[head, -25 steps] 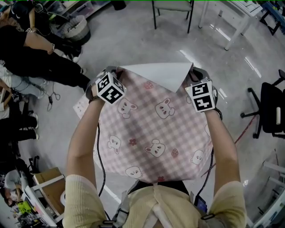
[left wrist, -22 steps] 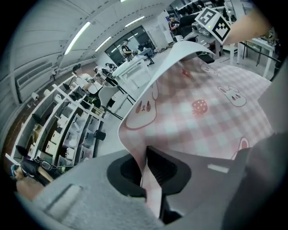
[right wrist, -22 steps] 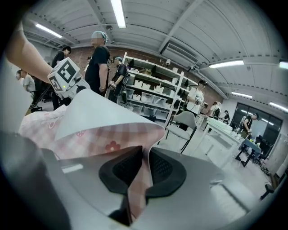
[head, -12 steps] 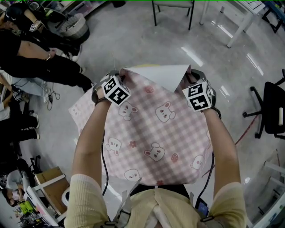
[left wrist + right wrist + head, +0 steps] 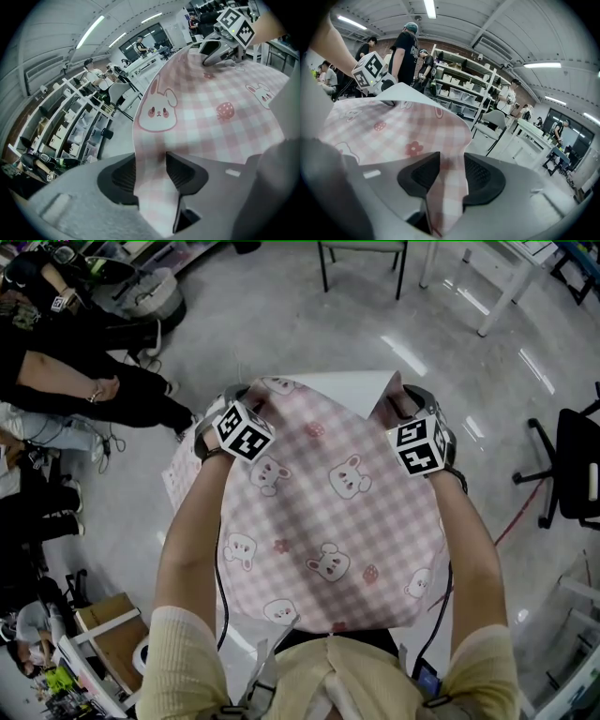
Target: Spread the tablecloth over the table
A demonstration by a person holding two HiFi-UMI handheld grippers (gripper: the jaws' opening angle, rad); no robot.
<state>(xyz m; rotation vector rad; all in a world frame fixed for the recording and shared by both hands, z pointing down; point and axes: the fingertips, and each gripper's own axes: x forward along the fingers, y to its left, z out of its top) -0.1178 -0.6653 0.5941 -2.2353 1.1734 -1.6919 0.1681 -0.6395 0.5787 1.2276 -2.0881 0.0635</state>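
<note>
**Rabbit-print cloth stretched between two hand-held grippers**

Head view: a pink-and-white checked tablecloth printed with rabbits and strawberries (image 5: 328, 512) lies stretched from the wearer's chest out to the two tools, between bare forearms in cream sleeves; the left gripper (image 5: 246, 397) is at its far left corner and the right gripper (image 5: 401, 397) at its far right corner; a white surface (image 5: 347, 388) shows just past the far edge, and whether it is tabletop or the cloth's underside cannot be told; people in dark clothes (image 5: 75, 381) are at the left on the glossy grey floor (image 5: 281, 315); a black office chair (image 5: 572, 474) stands at the right.

Left gripper view: the dark ribbed pads (image 5: 123, 176) stand apart and are opening; a narrow fold of the cloth runs down between them, unsqueezed; the rest of the cloth spreads away to the right gripper at upper right; open metal shelving (image 5: 70, 136) fills the left.

Right gripper view: the pads (image 5: 483, 176) are likewise parting, with a fold of cloth hanging loose between them; the left gripper sits at the cloth's far corner, upper left; white storage shelves (image 5: 459, 75) and a grey chair (image 5: 497, 119) stand behind.
</note>
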